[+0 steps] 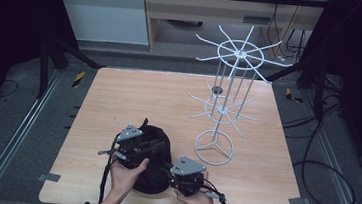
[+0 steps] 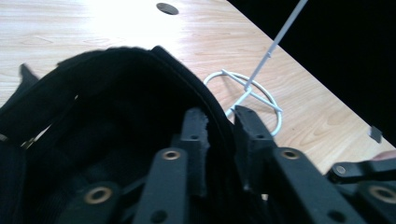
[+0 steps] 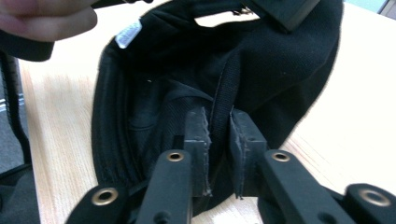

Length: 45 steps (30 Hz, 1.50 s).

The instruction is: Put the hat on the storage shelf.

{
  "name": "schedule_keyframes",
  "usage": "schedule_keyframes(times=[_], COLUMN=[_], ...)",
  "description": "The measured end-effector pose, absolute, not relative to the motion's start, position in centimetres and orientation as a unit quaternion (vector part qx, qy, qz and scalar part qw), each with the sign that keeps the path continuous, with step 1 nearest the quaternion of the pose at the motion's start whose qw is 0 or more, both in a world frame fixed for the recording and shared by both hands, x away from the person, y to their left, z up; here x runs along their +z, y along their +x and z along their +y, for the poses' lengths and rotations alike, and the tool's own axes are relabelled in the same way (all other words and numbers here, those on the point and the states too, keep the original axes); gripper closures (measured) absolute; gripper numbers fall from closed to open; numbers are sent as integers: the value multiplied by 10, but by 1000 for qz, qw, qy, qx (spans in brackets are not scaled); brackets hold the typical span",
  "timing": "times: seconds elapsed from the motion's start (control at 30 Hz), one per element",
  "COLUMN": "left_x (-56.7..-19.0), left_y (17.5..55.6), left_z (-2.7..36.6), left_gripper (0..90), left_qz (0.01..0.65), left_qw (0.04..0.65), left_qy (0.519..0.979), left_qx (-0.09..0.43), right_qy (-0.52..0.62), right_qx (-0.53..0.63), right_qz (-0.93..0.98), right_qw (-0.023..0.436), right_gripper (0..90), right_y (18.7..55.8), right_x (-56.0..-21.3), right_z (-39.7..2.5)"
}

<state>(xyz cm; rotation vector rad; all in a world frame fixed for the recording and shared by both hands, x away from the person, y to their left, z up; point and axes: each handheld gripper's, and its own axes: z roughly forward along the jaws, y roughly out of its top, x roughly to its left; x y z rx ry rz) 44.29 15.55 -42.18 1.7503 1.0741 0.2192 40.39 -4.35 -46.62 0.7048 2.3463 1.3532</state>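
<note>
A black cap [image 1: 155,156] lies near the table's front edge, held between both hands. My left gripper [image 1: 137,143] is shut on the cap's rim [image 2: 219,122]; one jaw is inside the cap, the other outside. My right gripper [image 1: 182,175] is shut on the cap's edge band [image 3: 220,126] from the opposite side. The cap's inside [image 3: 154,102] faces the right gripper view, with a small white label [image 3: 128,34] at its far rim. A white wire display stand [image 1: 227,94] with two tiers of hook arms rises on the table to the right of the cap.
The stand's round wire base [image 1: 214,147] sits close to the right of the cap and appears in the left gripper view as base ring [image 2: 252,95]. A small dark hole [image 1: 216,90] marks the wooden table [image 1: 119,96] behind the stand. Metal rails flank the table.
</note>
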Motion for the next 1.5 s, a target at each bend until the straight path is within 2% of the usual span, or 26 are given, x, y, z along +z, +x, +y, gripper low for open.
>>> schedule_keyframes(times=[0.1, 0.27, 0.5, 0.87, 1.03, 1.1, 1.17, 1.27, 1.3, 1.37, 1.5], left_x=[-420, -411, -386, -372, -374, -374, -375, -376, -377, -378, -380], left_y=[442, 438, 427, 410, 407, 405, 404, 403, 402, 401, 399], left_z=[158, 164, 176, 169, 163, 160, 159, 155, 154, 153, 158], left_gripper=[817, 839, 849, 852, 852, 852, 852, 852, 852, 849, 841], left_qz=[440, 431, 403, 355, 336, 332, 328, 325, 324, 324, 326], left_qw=[518, 534, 565, 589, 592, 592, 592, 588, 584, 578, 568], left_qy=[728, 721, 709, 716, 724, 726, 728, 732, 734, 736, 736], left_qx=[85, 93, 124, 119, 113, 111, 110, 116, 122, 142, 168], right_qy=[247, 241, 265, 302, 328, 333, 334, 328, 325, 321, 318], right_qx=[487, 514, 551, 536, 555, 561, 562, 560, 559, 551, 536], right_qz=[822, 809, 775, 771, 754, 750, 749, 753, 755, 759, 766], right_qw=[164, 153, 163, 162, 125, 110, 109, 111, 112, 130, 158], right_gripper=[734, 588, 534, 373, 349, 378, 502, 764, 814, 857, 863], right_y=[403, 399, 398, 408, 417, 419, 420, 418, 417, 414, 413], right_x=[-465, -455, -437, -450, -454, -457, -458, -457, -456, -453, -447], right_z=[-45, -52, -81, -81, -83, -81, -80, -79, -79, -79, -83])
